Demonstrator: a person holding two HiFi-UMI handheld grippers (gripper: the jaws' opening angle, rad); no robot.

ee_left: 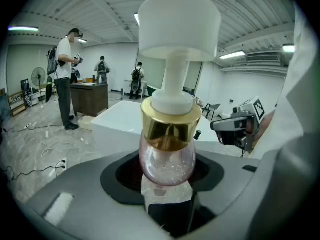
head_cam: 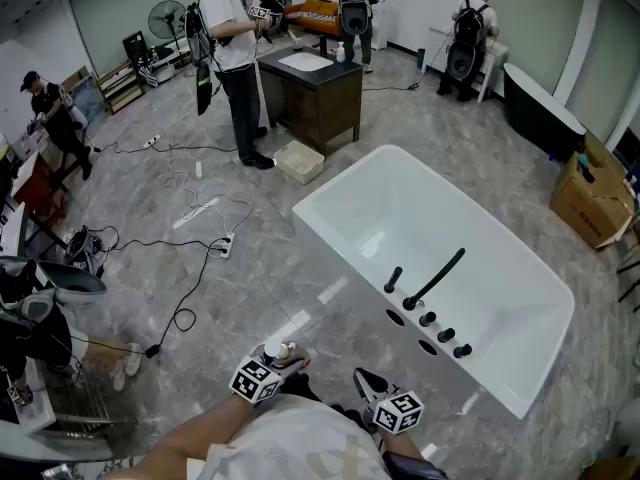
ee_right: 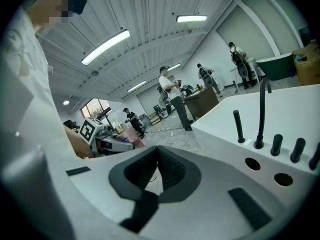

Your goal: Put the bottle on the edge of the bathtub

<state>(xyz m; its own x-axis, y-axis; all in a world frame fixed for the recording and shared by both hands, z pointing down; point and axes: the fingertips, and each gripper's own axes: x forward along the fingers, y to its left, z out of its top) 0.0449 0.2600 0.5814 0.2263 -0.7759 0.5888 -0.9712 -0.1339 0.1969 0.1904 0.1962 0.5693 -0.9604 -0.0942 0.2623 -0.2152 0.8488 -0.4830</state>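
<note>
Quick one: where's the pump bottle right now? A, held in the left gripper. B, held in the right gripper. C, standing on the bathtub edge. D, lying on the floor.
A: the left gripper view shows the left gripper clamped on the bottle at its pink glass body, while the right gripper has nothing between its jaws and the bathtub edge carries only the black tap fittings.

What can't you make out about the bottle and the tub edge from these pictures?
Bottle base: sunk between the left gripper's jaws in the left gripper view; tiny behind the marker cube in the head view.
Bathtub rim past the black knobs: cut off by the right gripper view's right edge.
Items on the dark vanity: too small in every view.
</note>
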